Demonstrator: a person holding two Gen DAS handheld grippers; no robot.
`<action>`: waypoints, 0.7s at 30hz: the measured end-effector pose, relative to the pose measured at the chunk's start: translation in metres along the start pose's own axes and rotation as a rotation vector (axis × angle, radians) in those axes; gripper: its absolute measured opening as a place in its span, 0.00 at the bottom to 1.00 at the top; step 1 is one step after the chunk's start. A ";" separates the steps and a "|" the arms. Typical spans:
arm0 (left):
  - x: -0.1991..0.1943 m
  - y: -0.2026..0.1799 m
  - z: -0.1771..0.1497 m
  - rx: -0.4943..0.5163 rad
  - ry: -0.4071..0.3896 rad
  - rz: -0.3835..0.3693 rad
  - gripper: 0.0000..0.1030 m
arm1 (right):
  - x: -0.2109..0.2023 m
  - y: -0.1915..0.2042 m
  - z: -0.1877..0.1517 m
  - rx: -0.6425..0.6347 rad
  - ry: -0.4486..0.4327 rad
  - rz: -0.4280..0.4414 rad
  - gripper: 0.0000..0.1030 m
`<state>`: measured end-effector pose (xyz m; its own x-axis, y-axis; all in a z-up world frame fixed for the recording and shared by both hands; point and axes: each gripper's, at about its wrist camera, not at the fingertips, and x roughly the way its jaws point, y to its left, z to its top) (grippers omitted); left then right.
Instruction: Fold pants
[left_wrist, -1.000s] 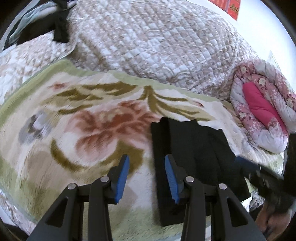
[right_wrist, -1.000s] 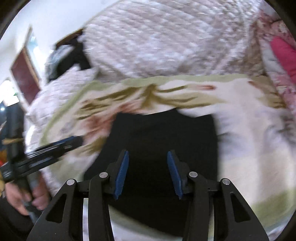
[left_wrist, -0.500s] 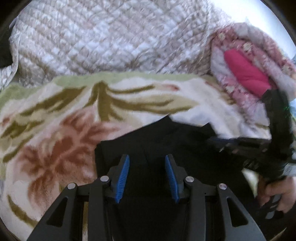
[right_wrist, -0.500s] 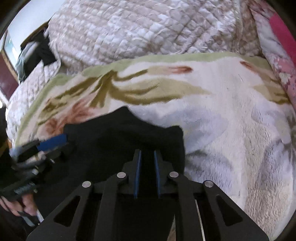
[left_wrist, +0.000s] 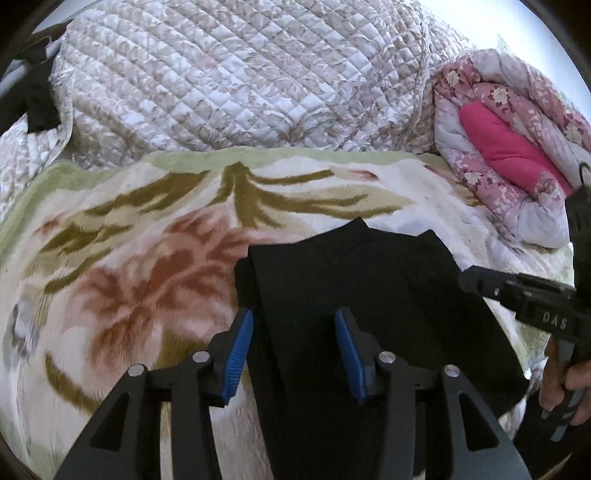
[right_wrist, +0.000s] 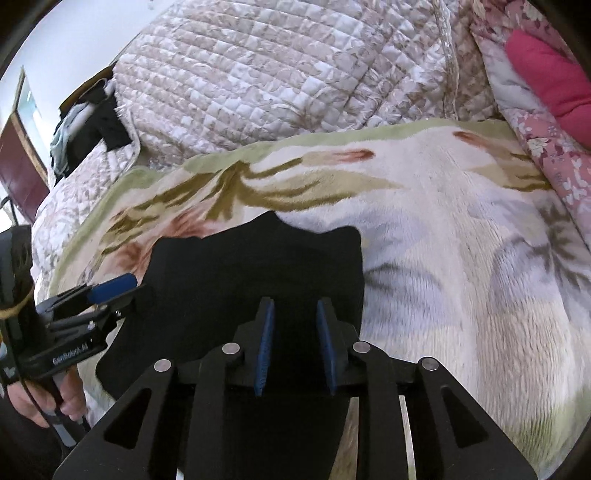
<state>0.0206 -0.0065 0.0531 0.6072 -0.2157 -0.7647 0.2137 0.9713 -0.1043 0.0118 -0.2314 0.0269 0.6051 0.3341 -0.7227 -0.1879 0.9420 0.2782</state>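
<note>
Since the earlier frame the right gripper (right_wrist: 294, 343), then nearly closed, is seen opening, nothing pinched between its fingers. The left gripper (left_wrist: 293, 349), fingers apart and widening, straddles the left edge of the black pants (left_wrist: 354, 291), folded on the floral blanket (left_wrist: 129, 266). Both near corners are best pinched evenly before folding.

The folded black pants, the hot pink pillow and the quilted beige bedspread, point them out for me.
folded black pants (left_wrist: 354, 280), left wrist view, upper folded layer.
hot pink pillow (left_wrist: 506, 147), left wrist view, its middle.
quilted beige bedspread (right_wrist: 280, 77), right wrist view, central quilting.
</note>
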 end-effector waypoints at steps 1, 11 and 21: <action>-0.003 0.000 -0.002 -0.005 0.001 0.002 0.48 | -0.004 0.002 -0.003 -0.005 -0.006 0.004 0.23; -0.015 -0.008 -0.033 0.013 0.010 0.020 0.48 | 0.004 0.021 -0.029 -0.080 0.039 -0.002 0.23; -0.022 -0.004 -0.033 -0.001 -0.011 0.016 0.48 | -0.004 0.025 -0.025 -0.095 -0.023 -0.005 0.23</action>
<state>-0.0186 -0.0023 0.0497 0.6189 -0.2012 -0.7592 0.2031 0.9748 -0.0928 -0.0148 -0.2087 0.0211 0.6236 0.3292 -0.7091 -0.2563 0.9430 0.2124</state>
